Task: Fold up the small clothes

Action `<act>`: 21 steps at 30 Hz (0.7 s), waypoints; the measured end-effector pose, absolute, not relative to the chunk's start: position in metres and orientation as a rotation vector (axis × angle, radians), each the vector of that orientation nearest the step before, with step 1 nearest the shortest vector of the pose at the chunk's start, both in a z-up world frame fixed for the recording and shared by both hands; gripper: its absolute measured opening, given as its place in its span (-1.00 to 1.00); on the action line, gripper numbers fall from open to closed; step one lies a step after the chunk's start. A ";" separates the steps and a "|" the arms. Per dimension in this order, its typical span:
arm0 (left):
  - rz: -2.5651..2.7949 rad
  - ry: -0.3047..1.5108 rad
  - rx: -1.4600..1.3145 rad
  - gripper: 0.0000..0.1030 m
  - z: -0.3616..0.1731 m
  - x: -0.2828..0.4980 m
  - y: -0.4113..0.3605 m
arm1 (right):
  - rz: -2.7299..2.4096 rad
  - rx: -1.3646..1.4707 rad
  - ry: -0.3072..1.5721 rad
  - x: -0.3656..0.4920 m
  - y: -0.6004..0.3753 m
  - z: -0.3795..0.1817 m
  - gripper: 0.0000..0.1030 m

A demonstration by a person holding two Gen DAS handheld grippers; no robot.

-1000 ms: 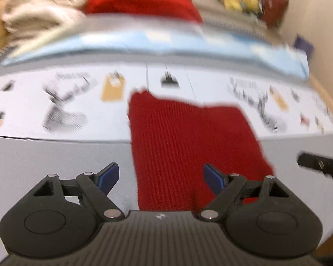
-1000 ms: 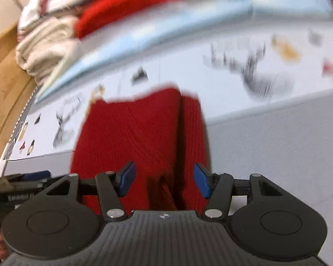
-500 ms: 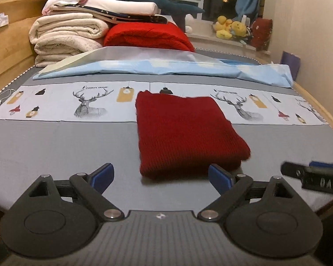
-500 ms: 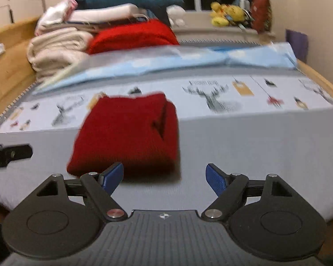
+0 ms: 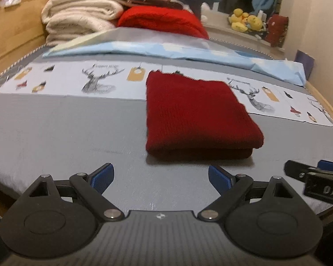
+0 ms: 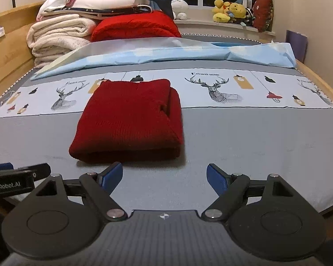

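A dark red knitted garment (image 5: 195, 115) (image 6: 131, 119) lies folded into a thick rectangle on the grey bed sheet (image 5: 66, 128) (image 6: 255, 137), its folded edge toward me. My left gripper (image 5: 161, 177) hovers open just in front of it, a little left of its near edge, with nothing between the blue pads (image 5: 102, 177). Right of the garment's near edge, my right gripper (image 6: 164, 175) is also open and empty. Each gripper shows at the edge of the other's view: the right gripper (image 5: 317, 177), the left gripper (image 6: 17, 177).
Behind the garment run a printed deer-pattern strip (image 6: 213, 88) and a light blue sheet (image 6: 166, 53). A stack of folded cream blankets (image 6: 60, 37) and a bright red blanket (image 6: 135, 26) sit at the back left. Plush toys (image 6: 228, 11) line the window sill. Wooden bed rails (image 5: 13, 35) flank both sides.
Both grippers have pulled back from the red garment toward the bed's near edge, and their jaws have opened wider. The garment now lies folded and free of both.
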State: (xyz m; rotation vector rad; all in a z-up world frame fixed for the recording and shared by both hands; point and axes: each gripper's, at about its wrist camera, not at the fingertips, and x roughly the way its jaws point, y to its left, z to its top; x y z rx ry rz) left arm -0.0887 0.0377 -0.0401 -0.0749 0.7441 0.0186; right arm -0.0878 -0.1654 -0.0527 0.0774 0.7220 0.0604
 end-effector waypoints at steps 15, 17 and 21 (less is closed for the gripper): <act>-0.022 0.684 -0.073 0.83 -0.036 -0.087 0.030 | 0.061 0.057 0.702 -0.088 -0.159 -0.056 0.63; -0.026 0.680 -0.075 0.83 -0.036 -0.087 0.031 | 0.062 0.052 0.701 -0.088 -0.157 -0.056 0.63; -0.033 0.676 -0.070 0.83 -0.037 -0.088 0.031 | 0.066 0.043 0.696 -0.089 -0.155 -0.056 0.63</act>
